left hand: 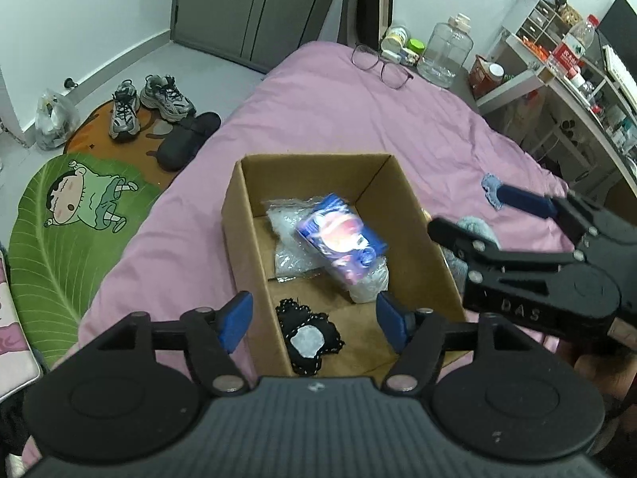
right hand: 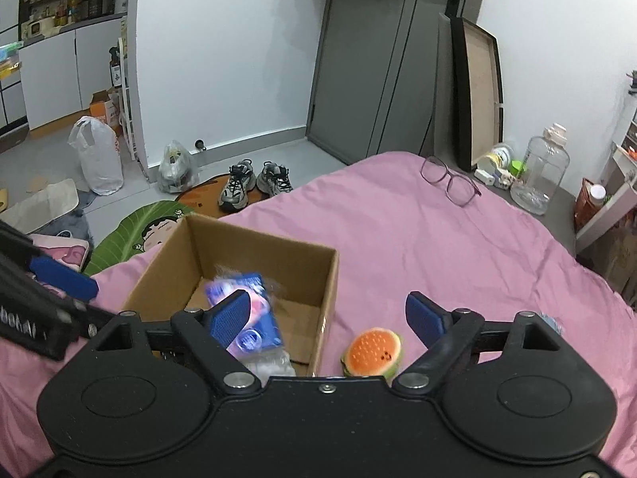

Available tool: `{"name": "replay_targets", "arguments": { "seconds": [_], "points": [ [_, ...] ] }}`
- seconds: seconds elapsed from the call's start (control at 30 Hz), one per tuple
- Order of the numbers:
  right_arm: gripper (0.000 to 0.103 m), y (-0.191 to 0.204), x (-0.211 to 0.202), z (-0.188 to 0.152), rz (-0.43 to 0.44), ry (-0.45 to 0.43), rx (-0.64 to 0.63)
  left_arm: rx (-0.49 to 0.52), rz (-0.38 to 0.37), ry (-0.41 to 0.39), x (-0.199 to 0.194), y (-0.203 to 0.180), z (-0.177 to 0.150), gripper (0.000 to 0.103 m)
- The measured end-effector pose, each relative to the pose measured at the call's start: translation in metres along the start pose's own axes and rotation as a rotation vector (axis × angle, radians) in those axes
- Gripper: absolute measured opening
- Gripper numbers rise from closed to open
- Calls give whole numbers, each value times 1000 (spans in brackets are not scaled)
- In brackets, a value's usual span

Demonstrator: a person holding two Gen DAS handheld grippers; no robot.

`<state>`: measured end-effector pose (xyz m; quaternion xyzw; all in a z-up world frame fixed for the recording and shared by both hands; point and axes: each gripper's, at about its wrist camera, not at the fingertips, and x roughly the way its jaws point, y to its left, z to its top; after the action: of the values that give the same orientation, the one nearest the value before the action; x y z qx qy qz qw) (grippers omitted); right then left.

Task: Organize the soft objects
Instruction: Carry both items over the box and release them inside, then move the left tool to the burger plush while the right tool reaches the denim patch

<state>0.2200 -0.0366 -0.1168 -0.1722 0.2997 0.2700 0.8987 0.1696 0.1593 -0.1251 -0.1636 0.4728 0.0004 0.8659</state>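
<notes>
An open cardboard box (left hand: 239, 215) (right hand: 302, 255) sits on the pink bed. Inside lie a blue and pink packet (left hand: 342, 239) (right hand: 254, 318), clear plastic bags (left hand: 286, 235) and a black lace piece with a white patch (left hand: 308, 336). My left gripper (left hand: 314, 318) is open and empty over the box's near end. My right gripper (right hand: 328, 314) is open and empty, over the box's right wall; it shows in the left wrist view (left hand: 493, 215) to the right of the box. An orange burger-shaped soft toy (right hand: 372, 352) lies on the bed just right of the box. A small light-blue knitted piece (left hand: 491, 187) lies further right.
Glasses (left hand: 382, 65) (right hand: 450, 181) lie at the bed's far end. Sneakers (left hand: 149, 103), black slippers (left hand: 187, 139) and a cartoon rug (left hand: 71, 231) are on the floor to the left. A clear jug (left hand: 446, 51) and shelves (left hand: 557, 71) stand at the right.
</notes>
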Motion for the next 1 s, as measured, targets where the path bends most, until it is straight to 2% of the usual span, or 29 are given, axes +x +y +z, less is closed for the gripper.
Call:
{"name": "replay_targets", "arguments": {
  "seconds": [0.07,0.4,0.7,1.0],
  "points": [
    [85,-4,-3,-3,2,5,7,-10,1,-14,-2,-2,1,76],
    [87,-28,-9,-13,62,0,55,-31,-11,-33,-4,-13,3,77],
    [87,-49,-4,-14,90,-24,61,14,46,-23,4,-30,6,78],
    [87,-108,3,2,43,-29,158,51,69,-37,14,-51,20,78]
  ]
}}
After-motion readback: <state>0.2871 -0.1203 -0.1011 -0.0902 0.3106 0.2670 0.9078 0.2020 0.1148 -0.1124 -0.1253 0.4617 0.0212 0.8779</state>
